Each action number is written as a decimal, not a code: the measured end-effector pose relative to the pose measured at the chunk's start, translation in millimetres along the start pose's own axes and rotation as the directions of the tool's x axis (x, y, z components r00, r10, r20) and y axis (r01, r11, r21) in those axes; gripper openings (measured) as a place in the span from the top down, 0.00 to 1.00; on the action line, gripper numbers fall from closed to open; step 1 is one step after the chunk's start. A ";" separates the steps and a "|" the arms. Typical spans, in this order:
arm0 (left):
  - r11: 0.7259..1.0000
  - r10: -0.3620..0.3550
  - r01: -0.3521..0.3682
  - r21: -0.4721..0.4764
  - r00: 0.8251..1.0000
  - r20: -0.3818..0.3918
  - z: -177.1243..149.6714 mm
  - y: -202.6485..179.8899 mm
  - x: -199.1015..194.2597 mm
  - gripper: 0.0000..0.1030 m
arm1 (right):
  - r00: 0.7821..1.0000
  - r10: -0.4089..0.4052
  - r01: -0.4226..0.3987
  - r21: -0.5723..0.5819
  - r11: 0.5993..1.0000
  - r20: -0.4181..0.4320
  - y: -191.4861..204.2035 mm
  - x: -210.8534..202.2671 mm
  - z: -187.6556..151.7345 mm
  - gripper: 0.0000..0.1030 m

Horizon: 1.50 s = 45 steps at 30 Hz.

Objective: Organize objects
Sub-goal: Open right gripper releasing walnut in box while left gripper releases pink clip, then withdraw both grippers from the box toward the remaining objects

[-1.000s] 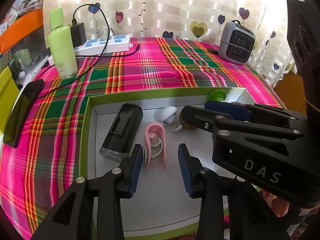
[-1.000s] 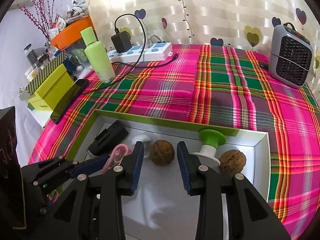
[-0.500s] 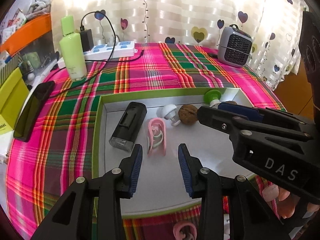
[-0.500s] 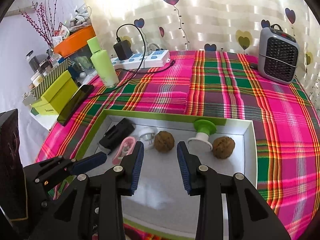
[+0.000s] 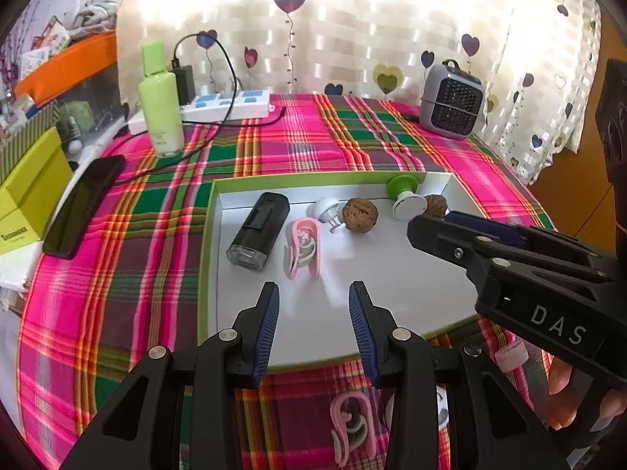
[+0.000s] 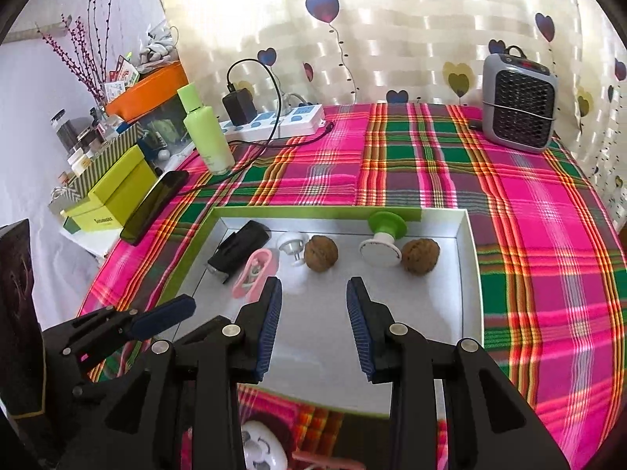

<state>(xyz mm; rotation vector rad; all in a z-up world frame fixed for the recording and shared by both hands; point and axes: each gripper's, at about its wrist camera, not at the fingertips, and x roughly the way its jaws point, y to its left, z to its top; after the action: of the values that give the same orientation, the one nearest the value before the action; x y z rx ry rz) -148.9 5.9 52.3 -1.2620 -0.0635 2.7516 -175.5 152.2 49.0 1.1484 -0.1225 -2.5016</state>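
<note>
White tray with green rim point(image 6: 468, 274), laid on plaid cloth point(image 6: 529, 203). Contents, ranged ahead of the left gripper point(image 5: 313, 305) and right gripper point(image 6: 314, 299): black device point(image 5: 258, 231), pink clip point(image 5: 303, 246), white knob point(image 5: 327, 211), two walnuts point(image 6: 321, 252) point(image 6: 421, 255), green-and-white stopper point(image 6: 382, 241). Both grippers are seen parted and empty above the tray's near half. A second pink clip point(image 5: 350, 419) is noted under the left gripper, off the tray.

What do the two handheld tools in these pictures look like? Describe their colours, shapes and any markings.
Both tools are built alike: the left tool and the right tool have angular matt black frames with silver round bolt heads at the joints. Each ends in two flat fingers faced with ribbed dark blue pads. The right tool's body, seen from the side in the left wrist view, carries white letters "DAS".
</note>
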 end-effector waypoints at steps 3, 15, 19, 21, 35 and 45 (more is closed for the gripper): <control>1.000 0.012 -0.012 0.002 1.000 0.011 -4.7 -0.6 -7.2 0.66 | 1.000 -0.005 0.005 0.006 1.000 0.011 1.0 -8.0 -6.0 0.65; 0.999 0.048 -0.048 0.021 0.998 0.036 -27.0 -1.5 -29.7 0.66 | 0.998 -0.039 0.038 0.008 0.999 0.044 6.1 -33.7 -30.4 0.65; 0.999 0.037 -0.038 0.010 0.999 0.029 -35.3 -0.1 -32.7 0.66 | 0.997 -0.048 0.048 0.010 0.999 0.052 5.9 -43.2 -39.5 0.65; 0.999 0.038 -0.038 -0.002 0.999 0.023 -39.7 1.4 -32.8 0.66 | 0.997 -0.051 0.050 0.011 0.999 0.055 6.5 -47.5 -43.0 0.65; 1.000 0.014 -0.013 -0.017 0.999 0.031 -63.3 3.4 -45.6 0.66 | 0.990 -0.113 0.111 0.028 0.993 0.090 -14.6 -76.9 -78.3 0.65; 0.997 -0.031 0.031 -0.067 0.999 0.008 -77.0 10.8 -39.4 0.65 | 0.990 -0.120 0.114 0.070 0.991 0.076 -36.2 -79.8 -95.1 0.64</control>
<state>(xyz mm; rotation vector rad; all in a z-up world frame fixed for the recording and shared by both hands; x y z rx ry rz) -66.0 -10.2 30.9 -1.2563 -0.1760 2.7493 -68.4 223.3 34.4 1.1108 -0.1637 -2.6661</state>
